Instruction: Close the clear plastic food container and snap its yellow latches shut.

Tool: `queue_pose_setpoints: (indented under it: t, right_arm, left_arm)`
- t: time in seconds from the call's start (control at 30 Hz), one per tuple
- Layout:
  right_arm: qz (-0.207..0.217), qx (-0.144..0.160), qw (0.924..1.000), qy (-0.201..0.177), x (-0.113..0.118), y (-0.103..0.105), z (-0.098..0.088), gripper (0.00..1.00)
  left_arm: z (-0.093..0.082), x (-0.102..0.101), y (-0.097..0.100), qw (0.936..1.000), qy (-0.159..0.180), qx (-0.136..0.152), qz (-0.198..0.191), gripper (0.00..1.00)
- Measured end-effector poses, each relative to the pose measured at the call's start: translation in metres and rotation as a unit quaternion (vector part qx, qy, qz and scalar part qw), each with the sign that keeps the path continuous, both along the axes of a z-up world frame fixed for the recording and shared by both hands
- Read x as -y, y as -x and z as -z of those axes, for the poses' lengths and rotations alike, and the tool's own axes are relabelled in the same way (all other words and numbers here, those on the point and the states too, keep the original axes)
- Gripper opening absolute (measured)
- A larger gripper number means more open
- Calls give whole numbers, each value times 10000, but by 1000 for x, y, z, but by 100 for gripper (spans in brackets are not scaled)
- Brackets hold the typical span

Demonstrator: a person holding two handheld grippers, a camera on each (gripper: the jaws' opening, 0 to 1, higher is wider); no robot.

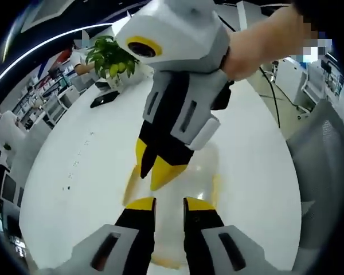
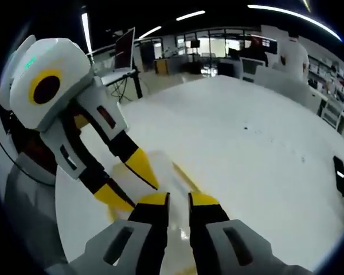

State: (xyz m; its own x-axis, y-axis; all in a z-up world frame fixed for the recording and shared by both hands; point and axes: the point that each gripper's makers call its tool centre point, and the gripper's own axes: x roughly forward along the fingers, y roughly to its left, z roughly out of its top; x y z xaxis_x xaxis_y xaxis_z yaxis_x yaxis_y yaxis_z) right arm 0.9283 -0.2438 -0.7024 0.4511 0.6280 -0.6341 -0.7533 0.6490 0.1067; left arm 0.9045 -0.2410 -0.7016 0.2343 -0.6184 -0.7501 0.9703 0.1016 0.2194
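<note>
On the white table [image 1: 69,172], the clear container [image 1: 203,172] lies just beyond the left gripper [image 1: 169,201] and under the right gripper [image 1: 155,172], both with jaws slightly apart, gripping nothing.

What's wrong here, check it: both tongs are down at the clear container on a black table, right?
The table is white, not black, as the right gripper view shows. Both the left tongs and the right tongs are down at the clear container.
</note>
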Motion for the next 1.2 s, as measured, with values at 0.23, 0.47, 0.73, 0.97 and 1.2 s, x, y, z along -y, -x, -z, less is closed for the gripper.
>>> queue_pose_setpoints:
  t: [0.23, 0.47, 0.73, 0.97, 1.2]
  right_arm:
    - [19, 26, 10000, 16, -1, -3, 0, 10]
    - [12, 90, 10000, 0, -3, -8, -3, 14]
    - [-38, 114, 9999, 37, -4, -13, -4, 17]
    - [-113, 51, 9999, 85, -5, -11, 0, 19]
    - [-163, 2, 9998, 129, -5, -8, 2, 20]
  left_arm:
    - [-1, 3, 6, 9999, 52, 35, 93, 12]
    - [-4, 5, 18, 9988, 9, 287, 405, 16]
    - [-5, 7, 25, 9982, 44, 304, 511, 20]
    - [-7, 9, 30, 9980, 92, 306, 545, 22]
    - [4, 8, 38, 9960, -162, 401, 777, 25]
